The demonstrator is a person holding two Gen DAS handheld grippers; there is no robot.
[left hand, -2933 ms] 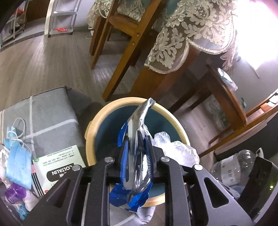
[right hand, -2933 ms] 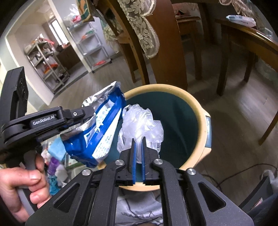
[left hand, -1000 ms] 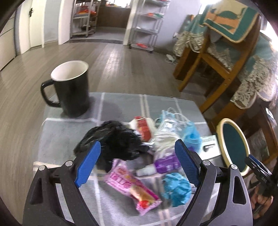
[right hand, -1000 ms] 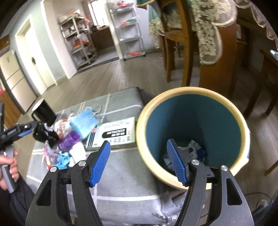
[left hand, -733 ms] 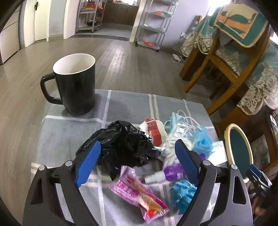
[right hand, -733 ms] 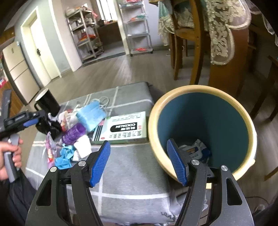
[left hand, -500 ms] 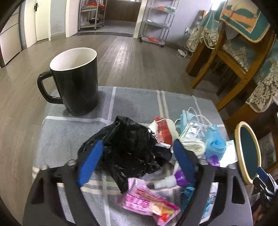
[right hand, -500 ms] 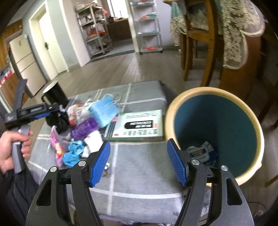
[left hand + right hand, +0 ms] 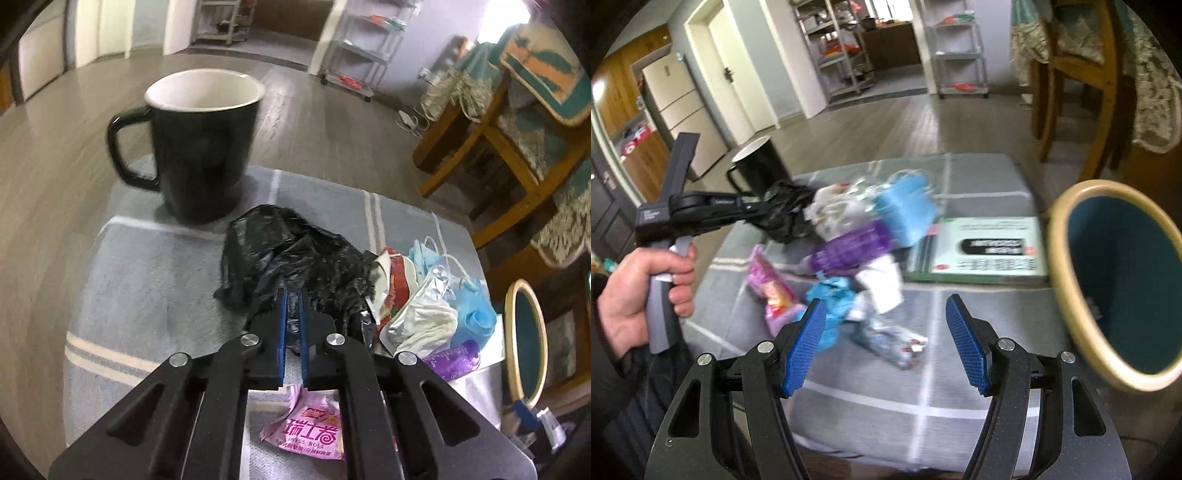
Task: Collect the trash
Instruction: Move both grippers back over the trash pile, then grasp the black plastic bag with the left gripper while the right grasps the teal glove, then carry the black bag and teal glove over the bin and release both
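Note:
A crumpled black plastic bag (image 9: 288, 251) lies on the grey checked cloth (image 9: 147, 277) in front of a black mug (image 9: 203, 147). My left gripper (image 9: 291, 295) is shut on a fold of that bag. The right wrist view shows the same grip: left gripper (image 9: 764, 210) on the black bag (image 9: 786, 218), with a hand (image 9: 639, 288) on its handle. My right gripper (image 9: 886, 321) stands open above a crinkled clear wrapper (image 9: 886, 339), with nothing between its pads. The teal bin with a cream rim (image 9: 1067, 295) stands to the right.
More litter lies beside the bag: a pink snack wrapper (image 9: 314, 432), a purple bottle (image 9: 454, 360), blue face masks (image 9: 472, 314) and a white booklet (image 9: 990, 251). Wooden chairs (image 9: 498, 129) stand beyond the cloth's right edge. The bin's rim (image 9: 511, 332) shows at the far right.
My left gripper has dropped onto the black bag and shut on it. My right gripper has swung left from over the bin to over the litter, staying open.

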